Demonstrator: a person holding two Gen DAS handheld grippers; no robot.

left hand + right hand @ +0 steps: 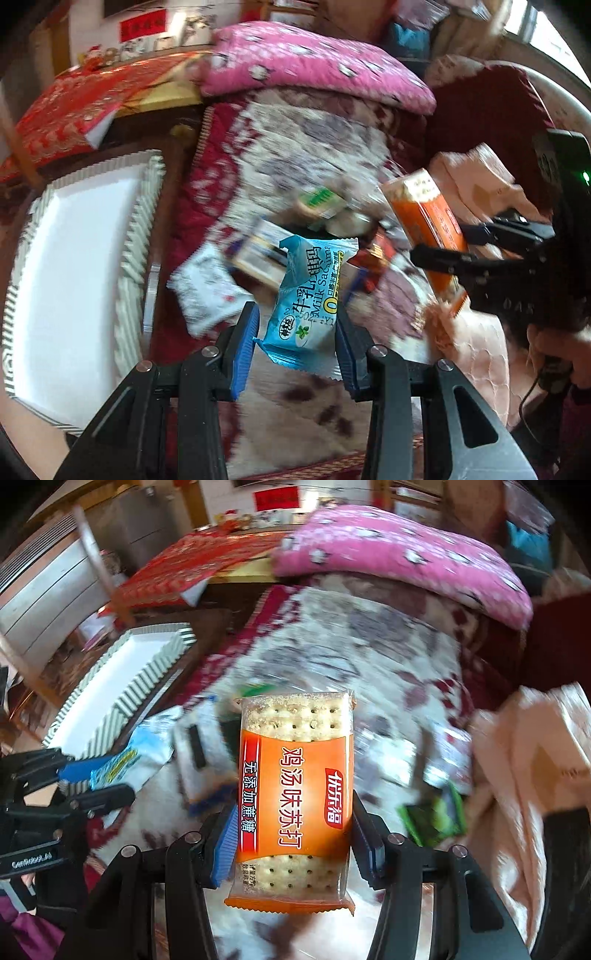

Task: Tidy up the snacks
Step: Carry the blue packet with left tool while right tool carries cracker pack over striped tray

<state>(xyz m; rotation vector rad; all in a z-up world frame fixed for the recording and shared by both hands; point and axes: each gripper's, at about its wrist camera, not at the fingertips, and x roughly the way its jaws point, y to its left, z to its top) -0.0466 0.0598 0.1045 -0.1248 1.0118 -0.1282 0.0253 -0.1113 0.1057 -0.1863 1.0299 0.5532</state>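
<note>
While the left gripper clamps the light-blue plastic milk-snack packet only by its lower half, the crinkly wrapper could slide free above the patterned blanket. The right gripper, clenched on the orange soda-cracker pack, might crush the crackers or miss the white ridged tray.

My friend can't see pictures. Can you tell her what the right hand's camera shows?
The right gripper holds an orange cracker packet over a patterned blanket strewn with snacks. The left gripper holds a blue packet near a striped white tray.
</note>
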